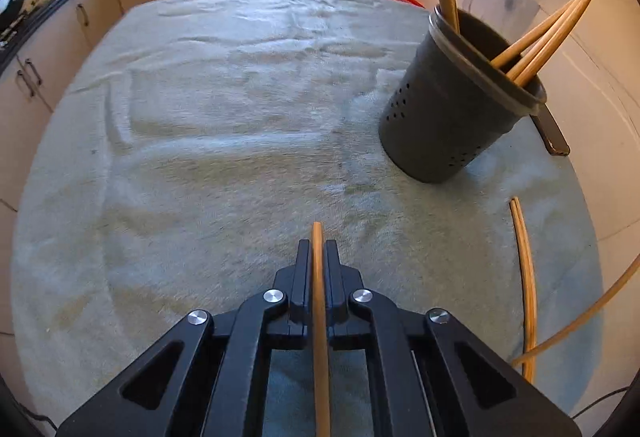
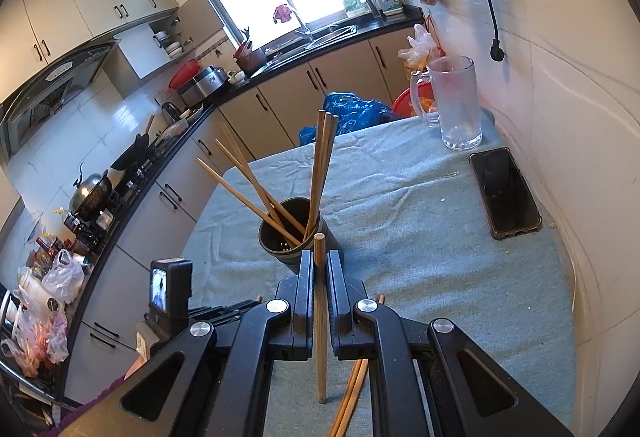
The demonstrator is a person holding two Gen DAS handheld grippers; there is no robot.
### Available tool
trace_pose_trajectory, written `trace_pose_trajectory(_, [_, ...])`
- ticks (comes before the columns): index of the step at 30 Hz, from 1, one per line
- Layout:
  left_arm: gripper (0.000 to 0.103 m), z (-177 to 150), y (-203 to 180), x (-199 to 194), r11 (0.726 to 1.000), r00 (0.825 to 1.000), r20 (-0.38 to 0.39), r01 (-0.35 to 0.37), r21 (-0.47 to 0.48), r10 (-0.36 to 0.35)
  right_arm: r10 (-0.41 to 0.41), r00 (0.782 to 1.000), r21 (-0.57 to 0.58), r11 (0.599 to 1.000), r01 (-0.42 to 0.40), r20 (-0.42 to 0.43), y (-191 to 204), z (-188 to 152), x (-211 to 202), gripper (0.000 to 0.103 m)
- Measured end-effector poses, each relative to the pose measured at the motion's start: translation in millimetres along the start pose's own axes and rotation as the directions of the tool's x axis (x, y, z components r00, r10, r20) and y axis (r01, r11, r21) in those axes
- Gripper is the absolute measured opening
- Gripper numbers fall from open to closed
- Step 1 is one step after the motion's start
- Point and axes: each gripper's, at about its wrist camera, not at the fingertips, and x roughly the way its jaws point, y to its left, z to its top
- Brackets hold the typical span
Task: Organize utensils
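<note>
- The left hand-held gripper (image 1: 319,249) is clenched on a single chopstick (image 1: 319,297), which runs lengthwise between its black fingers and pokes out just past the tips, above a pale blue-green cloth (image 1: 200,157) covering the counter.
- The right hand-held gripper (image 2: 320,261) is likewise clenched on a second chopstick (image 2: 319,317), held lengthwise between its fingers with the blunt end showing just beyond the tips.
- A dark perforated utensil holder (image 1: 452,117) stands on the cloth to the far right in the left wrist view, well apart from the left hand-held gripper; in the right wrist view it sits just beyond the right one's fingertips.
- Several chopsticks already stand in the holder (image 2: 288,233), three leaning left (image 2: 248,189) and three more nearly upright (image 2: 322,165).
- A loose pair of chopsticks (image 1: 526,277) lies flat on the cloth, near right of the holder.
- At the far right of the counter stand a glass mug (image 2: 456,101) and, nearer, a phone in a dark case (image 2: 506,193) lying flat by the wall.
</note>
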Motion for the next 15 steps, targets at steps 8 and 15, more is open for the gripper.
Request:
trace_pose_trajectory(8, [0.005, -16, -8, -86, 0.998, 0.981, 0.189, 0.027, 0.052, -0.036, -0.007, 0.998, -0.069, 0.998, 0.012, 0.065, 22, -5, -26, 0.007])
trace_pose_trajectory(15, [0.005, -35, -31, -153, 0.994, 0.937, 0.346, 0.010, 0.113, -0.049, -0.022, 0.989, -0.157, 0.986, 0.046, 0.146, 55, -14, -59, 0.007])
